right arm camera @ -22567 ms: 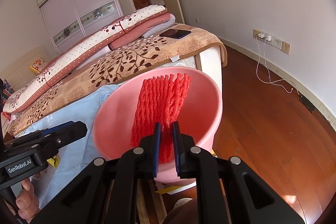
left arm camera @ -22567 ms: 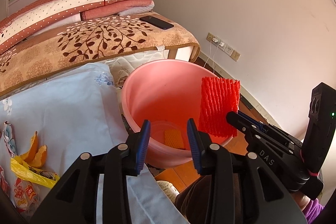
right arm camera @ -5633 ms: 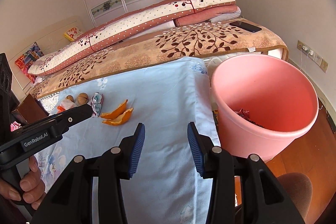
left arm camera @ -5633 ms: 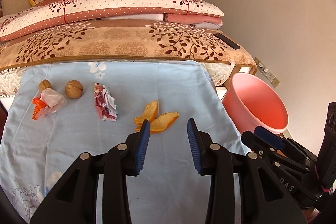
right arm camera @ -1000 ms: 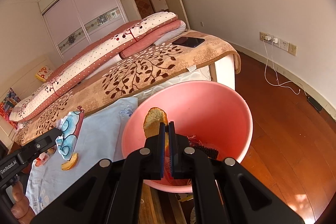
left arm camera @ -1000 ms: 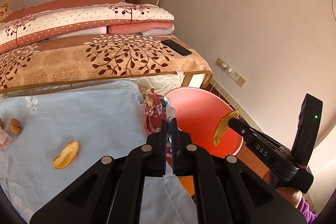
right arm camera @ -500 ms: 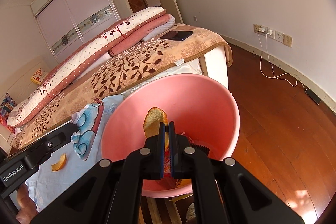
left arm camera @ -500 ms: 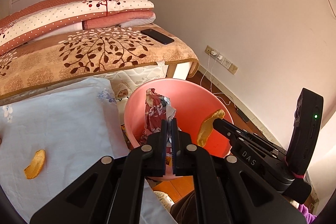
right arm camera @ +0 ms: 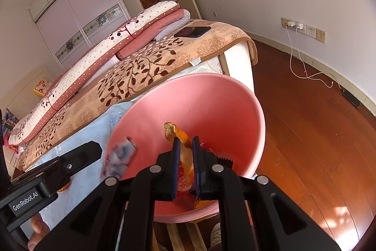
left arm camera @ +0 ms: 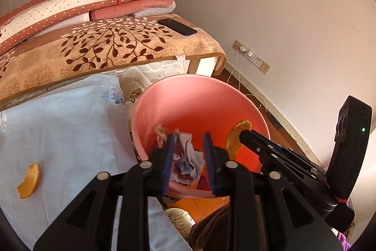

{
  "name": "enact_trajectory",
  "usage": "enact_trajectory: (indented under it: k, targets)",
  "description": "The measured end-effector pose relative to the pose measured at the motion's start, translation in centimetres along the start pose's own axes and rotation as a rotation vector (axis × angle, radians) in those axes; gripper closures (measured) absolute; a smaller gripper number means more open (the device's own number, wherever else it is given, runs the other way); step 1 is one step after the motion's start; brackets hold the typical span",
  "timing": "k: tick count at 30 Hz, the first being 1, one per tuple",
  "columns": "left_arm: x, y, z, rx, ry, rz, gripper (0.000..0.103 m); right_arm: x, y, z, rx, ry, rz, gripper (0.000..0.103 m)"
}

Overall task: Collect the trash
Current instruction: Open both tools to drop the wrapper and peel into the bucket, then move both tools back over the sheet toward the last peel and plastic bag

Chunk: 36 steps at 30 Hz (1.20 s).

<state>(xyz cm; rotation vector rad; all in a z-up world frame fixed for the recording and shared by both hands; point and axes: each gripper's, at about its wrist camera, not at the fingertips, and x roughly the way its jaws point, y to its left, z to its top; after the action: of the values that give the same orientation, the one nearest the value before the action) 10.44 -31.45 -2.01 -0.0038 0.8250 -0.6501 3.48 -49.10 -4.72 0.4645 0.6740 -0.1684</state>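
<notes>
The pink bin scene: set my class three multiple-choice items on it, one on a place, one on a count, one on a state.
1. Where is the black phone?
A. on the leaf-patterned blanket
B. in the pink bin
C. on the blue sheet

2. How many orange peel pieces lie on the blue sheet in the left wrist view?
A. none
B. one
C. three

3. How do the left gripper's jaws stand?
A. shut on a walnut
B. shut on a peel
C. open, a crumpled wrapper between them over the bin

Key:
1 A: the black phone lies on the leaf-patterned blanket, near its corner.
2 B: a single orange peel piece lies on the blue sheet.
3 C: the left gripper has parted jaws, with the crumpled wrapper loose between them above the pink bin.
</notes>
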Motion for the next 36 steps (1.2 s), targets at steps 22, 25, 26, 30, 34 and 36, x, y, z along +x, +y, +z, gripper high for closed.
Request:
enact_trajectory:
  k: [22,25,26,30,34,36]
  targets:
    - [-3.7,1.2,-0.5,-0.043,-0.065,0.019,0.067,-2.7,2.1,-0.6,-0.045,-0.038,0.017,0.07]
    - [-4.5,1.5,-0.7,-0.044,-0.077,0.029,0.067,-3.4,2.7,-0.8,-0.055,-0.044,0.026,0.068]
    - [-4.7,1.6,-0.8,-0.042,-0.08,0.036,0.067,-3.6,3.0,-1.0,-0.059,-0.044,0.028,0.068]
    - [-5.8,2.2,-1.5,-0.033,-0.094,0.062,0.067,-4.4,4.2,-1.6,-0.075,-0.044,0.045,0.066]
    - [-7.1,3.0,-2.4,-0.03,-0.11,0.092,0.067,-4.9,5.7,-2.5,-0.1,-0.043,0.06,0.065]
    - [-7.8,3.5,-3.0,-0.024,-0.118,0.12,0.067,-5.1,6.6,-3.1,-0.108,-0.04,0.073,0.064]
